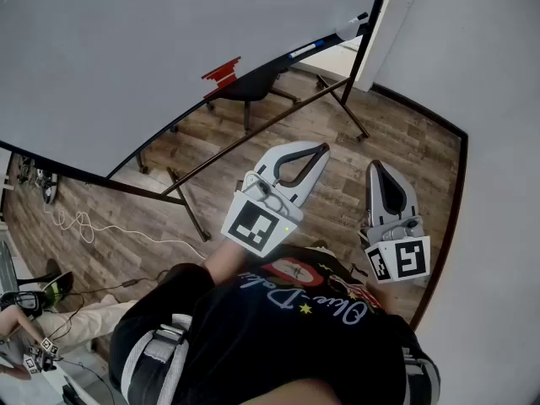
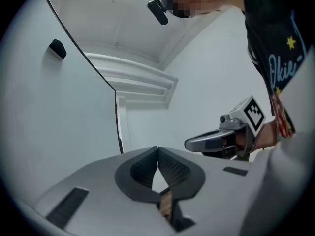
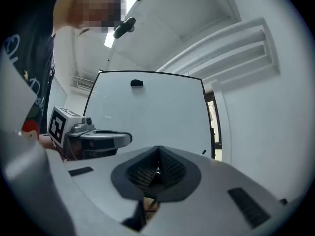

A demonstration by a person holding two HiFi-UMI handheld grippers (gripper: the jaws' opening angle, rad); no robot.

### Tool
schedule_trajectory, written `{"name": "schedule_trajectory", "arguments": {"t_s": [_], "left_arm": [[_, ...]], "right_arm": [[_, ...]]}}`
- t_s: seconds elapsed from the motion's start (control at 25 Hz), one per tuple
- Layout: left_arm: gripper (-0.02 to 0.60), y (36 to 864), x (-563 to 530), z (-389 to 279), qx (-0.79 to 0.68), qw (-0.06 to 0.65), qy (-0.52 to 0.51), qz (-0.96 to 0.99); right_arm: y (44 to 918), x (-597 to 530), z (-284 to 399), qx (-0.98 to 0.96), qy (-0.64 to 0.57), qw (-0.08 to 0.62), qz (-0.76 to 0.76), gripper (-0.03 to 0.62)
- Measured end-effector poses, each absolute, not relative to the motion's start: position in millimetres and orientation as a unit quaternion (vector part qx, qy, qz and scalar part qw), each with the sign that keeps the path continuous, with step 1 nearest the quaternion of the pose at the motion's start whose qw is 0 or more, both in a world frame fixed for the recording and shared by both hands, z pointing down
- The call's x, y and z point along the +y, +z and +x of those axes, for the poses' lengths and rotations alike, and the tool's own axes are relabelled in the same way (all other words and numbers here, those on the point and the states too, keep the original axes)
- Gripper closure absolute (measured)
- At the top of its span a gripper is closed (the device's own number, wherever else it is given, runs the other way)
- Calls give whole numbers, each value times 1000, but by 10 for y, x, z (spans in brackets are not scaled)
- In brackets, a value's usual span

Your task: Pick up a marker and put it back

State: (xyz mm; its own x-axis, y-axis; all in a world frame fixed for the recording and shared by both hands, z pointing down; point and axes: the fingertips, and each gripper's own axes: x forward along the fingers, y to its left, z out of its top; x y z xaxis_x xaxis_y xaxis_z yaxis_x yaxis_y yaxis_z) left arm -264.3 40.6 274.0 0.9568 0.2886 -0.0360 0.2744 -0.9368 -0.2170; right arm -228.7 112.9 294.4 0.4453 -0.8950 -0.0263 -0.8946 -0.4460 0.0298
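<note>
Marker (image 1: pixel 305 49) lies unpicked on the whiteboard (image 1: pixel 169 49) ledge; left gripper (image 1: pixel 323 148) and right gripper (image 1: pixel 375 166), both closed on nothing, must open and reach it.

Bright, even light; fisheye-warped edges

- Head view looks steeply down from above onto the left gripper (image 1: pixel 321 150), right gripper (image 1: pixel 376 167), wooden floor (image 1: pixel 396 142) and whiteboard (image 1: pixel 169 49)
- Left gripper view rides close behind its jaws, level, facing a white wall (image 2: pixel 206 82); right gripper at its right
- Right gripper view faces the whiteboard; left gripper at its left
- All three share the whiteboard
</note>
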Motion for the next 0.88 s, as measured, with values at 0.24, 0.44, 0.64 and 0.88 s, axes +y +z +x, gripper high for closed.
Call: {"name": "schedule_trajectory", "arguments": {"t_s": [0.24,0.44,0.64,0.88], "left_arm": [[577,2751,381,-2706,-138,104,33,-984],[578,2791,328,-2771,-123,104,25,-987],[577,2799,396,-2767,-118,113,21,-986],[577,2831,575,-2675,-119,108,15,-987]], "right_arm": [[2975,1095,-2333,-533,-13,-2,846,594],[2978,1062,-2358,-543,-17,-23,839,594],[2989,1147,-2319,-543,-18,-37,838,594],[3007,1329,-2271,-549,-18,-47,834,594]]}}
